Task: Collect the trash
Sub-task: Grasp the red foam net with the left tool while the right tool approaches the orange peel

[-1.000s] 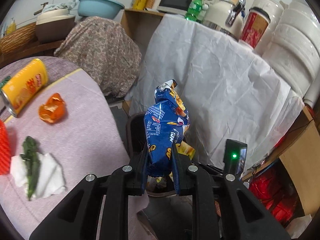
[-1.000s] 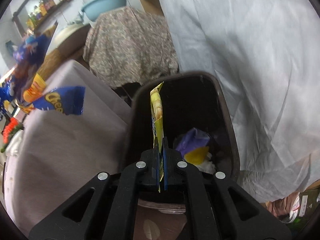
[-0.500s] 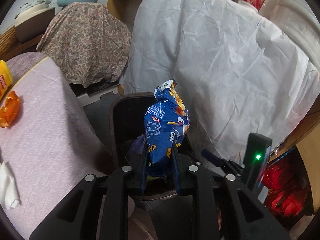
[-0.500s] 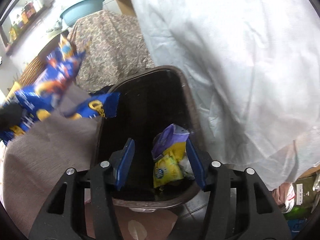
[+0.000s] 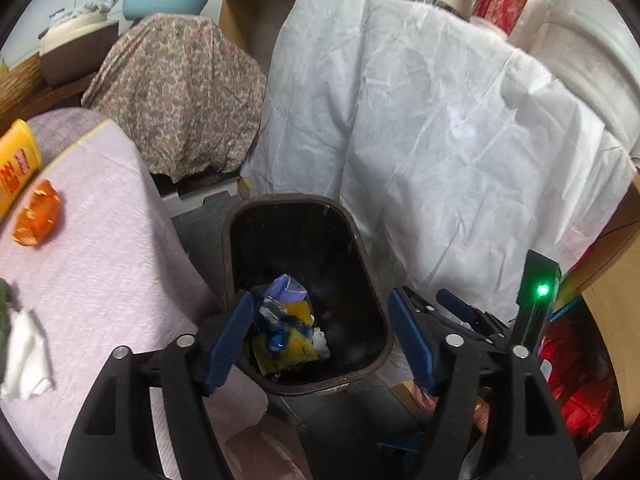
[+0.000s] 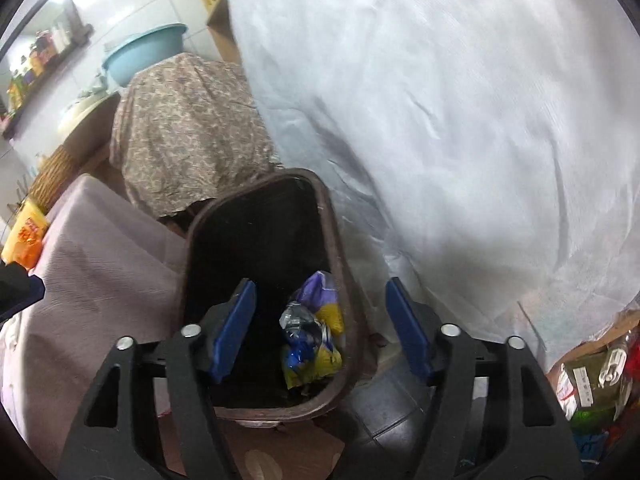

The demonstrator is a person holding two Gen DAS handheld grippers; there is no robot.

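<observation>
1. On the left, the pink-clothed table (image 5: 100, 248) carries uncollected litter: a crumpled orange wrapper (image 5: 36, 218), a yellow can (image 5: 16, 164) on its side and a white tissue (image 5: 24, 356). They lie well apart from the bin, so each likely needs its own trip.
2. The left gripper (image 5: 320, 332) hangs above the dark bin (image 5: 236, 264) with its jaws spread wide and nothing between them, placed so that anything let go falls inside.
3. The bin stands on the floor just beside the table edge, within easy reach; a heap of snack wrappers (image 5: 288, 336) rests at its bottom.
4. The right gripper (image 6: 320, 332) is likewise wide and empty over the bin's near rim.
</observation>
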